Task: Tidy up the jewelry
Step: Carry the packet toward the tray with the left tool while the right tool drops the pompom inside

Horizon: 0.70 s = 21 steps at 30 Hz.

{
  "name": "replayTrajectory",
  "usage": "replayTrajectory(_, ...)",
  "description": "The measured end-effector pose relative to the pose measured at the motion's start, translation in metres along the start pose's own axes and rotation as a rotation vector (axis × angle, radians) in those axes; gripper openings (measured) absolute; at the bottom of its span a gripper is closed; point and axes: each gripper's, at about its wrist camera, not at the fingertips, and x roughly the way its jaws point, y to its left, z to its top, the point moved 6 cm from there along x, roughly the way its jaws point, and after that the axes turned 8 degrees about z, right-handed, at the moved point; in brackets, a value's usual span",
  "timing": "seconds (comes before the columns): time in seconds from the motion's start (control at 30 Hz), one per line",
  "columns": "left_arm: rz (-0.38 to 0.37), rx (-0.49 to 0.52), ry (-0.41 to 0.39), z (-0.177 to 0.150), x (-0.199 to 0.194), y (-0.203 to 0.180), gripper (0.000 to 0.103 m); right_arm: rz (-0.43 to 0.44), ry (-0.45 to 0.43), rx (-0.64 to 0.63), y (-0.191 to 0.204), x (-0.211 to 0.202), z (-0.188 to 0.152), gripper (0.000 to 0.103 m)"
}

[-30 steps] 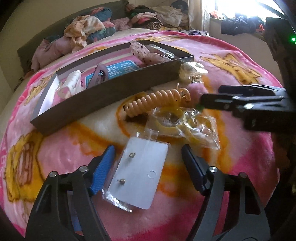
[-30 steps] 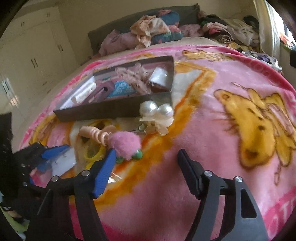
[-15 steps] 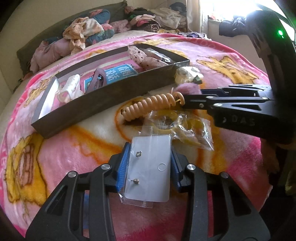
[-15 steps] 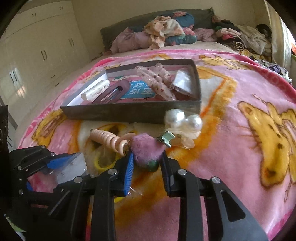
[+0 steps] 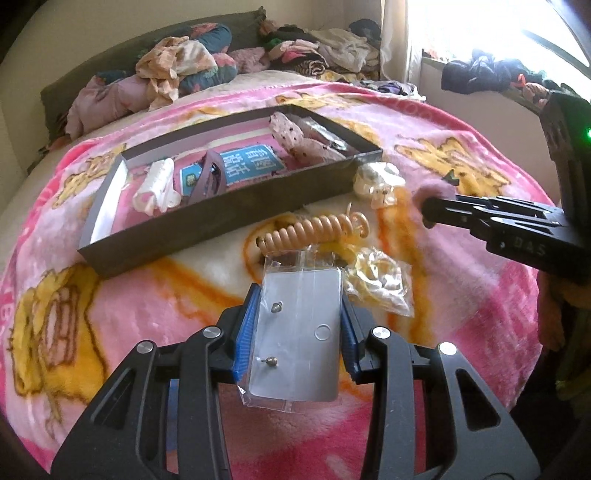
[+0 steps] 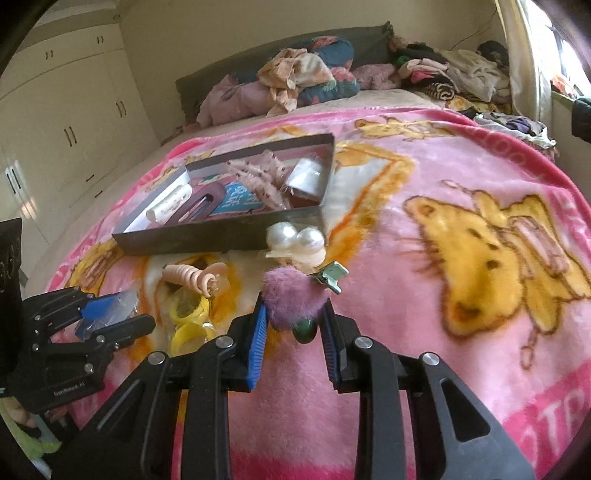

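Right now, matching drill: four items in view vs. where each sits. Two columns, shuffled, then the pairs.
Items:
1. earring card
2. pink pompom clip
3. pearl hair clip
4. white hair claw

Places:
A. on the blanket against the tray's near wall
B. inside the dark tray
C. between the left gripper fingers
D. between the right gripper fingers

Pairs: 1-C, 2-D, 3-A, 4-B

A fluffy pink blanket with yellow cartoon bears (image 6: pixel 461 221) covers the bed, and crumpled clothes (image 6: pixel 306 81) are piled along the dark headboard (image 6: pixel 229 75). Cream cupboard doors with dark handles (image 6: pixel 70 122) fill one wall. Strong daylight enters from a window (image 5: pixel 491 33), probably behind a pale curtain.
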Motion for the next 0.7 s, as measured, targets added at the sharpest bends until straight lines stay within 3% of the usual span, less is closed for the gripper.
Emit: replayTrajectory(0.7, 0.021, -0.099, -0.07, 0.02, -0.015, 0.033, 0.03, 0.032, -0.013, -0.074, 0.037, -0.007, 0.02, 0.026)
